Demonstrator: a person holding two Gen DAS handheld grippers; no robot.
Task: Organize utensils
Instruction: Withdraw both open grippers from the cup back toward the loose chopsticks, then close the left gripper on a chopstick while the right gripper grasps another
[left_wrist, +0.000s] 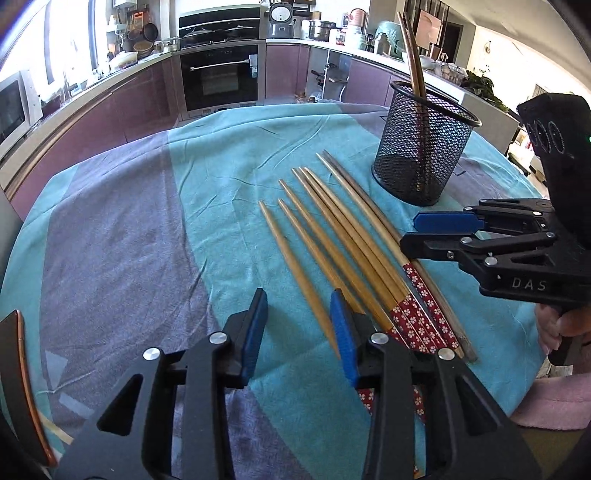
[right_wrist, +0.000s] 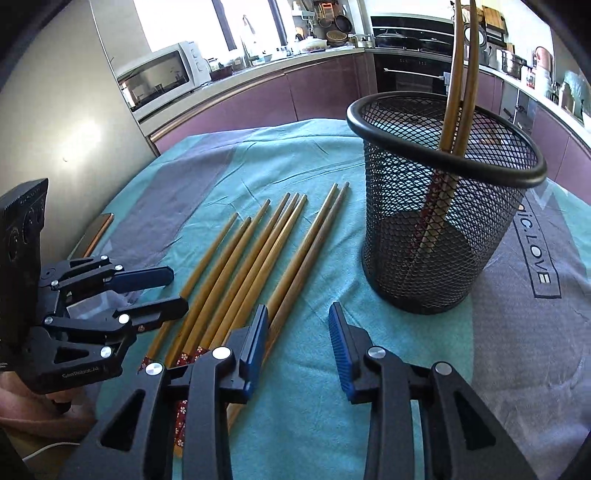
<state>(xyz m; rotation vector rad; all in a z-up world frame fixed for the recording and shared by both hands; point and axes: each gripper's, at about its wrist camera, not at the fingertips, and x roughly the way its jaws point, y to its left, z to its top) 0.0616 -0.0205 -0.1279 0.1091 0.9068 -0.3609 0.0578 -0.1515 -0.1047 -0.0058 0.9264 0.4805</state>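
1. You have eight loose chopsticks (left_wrist: 343, 236) lying side by side on the cloth, red flowered handles nearest you.
2. The black mesh holder (left_wrist: 421, 147) stands upright far right, with two chopsticks (left_wrist: 413, 62) inside.

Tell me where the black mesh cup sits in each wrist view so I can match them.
Left wrist view: mesh cup upper right, beyond the chopstick tips.
Right wrist view: mesh cup right of centre, large, beside the loose chopsticks.
Shared landmark: the two chopsticks standing in the cup.
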